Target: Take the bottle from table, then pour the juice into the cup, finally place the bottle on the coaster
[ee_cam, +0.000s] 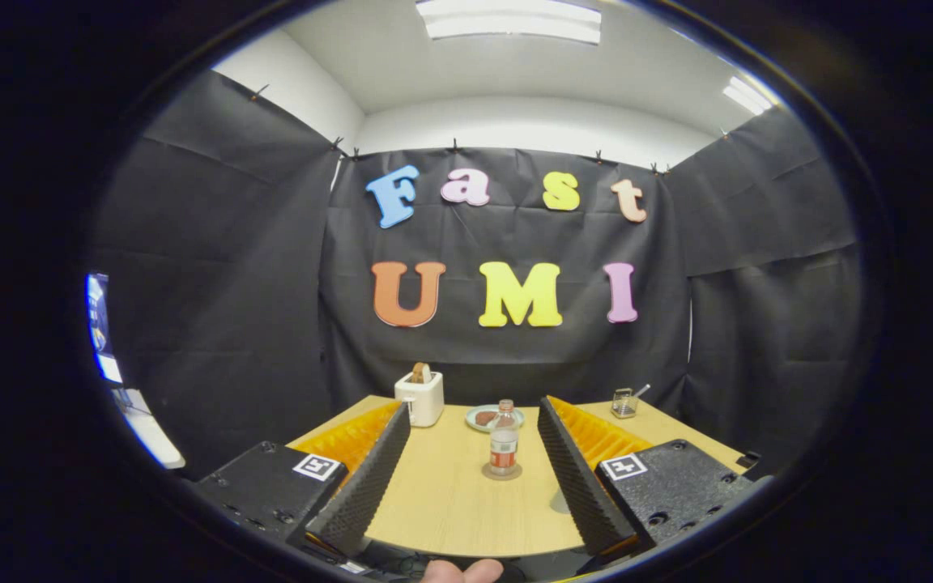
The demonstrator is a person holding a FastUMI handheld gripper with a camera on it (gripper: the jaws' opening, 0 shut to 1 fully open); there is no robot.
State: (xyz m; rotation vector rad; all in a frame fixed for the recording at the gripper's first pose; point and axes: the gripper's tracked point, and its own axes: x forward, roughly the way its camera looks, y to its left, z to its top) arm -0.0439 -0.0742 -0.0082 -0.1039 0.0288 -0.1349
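A small clear bottle [504, 441] with a red label and little liquid in it stands upright on a round brown coaster [502, 472] on the wooden table [450, 502]. It sits in the wide gap between my two fingers, nearer the right one and touching neither. My gripper [475, 409] is open and holds nothing. A small glass cup [624, 402] with a stick in it stands far right, beyond the right finger [580, 478].
A white toaster [420, 397] with a slice of bread stands at the far left, by the left finger's tip. A plate [491, 418] with something brown lies just behind the bottle. A greyish shape [561, 502] peeks out beside the right finger. A person's fingertip [461, 571] shows below.
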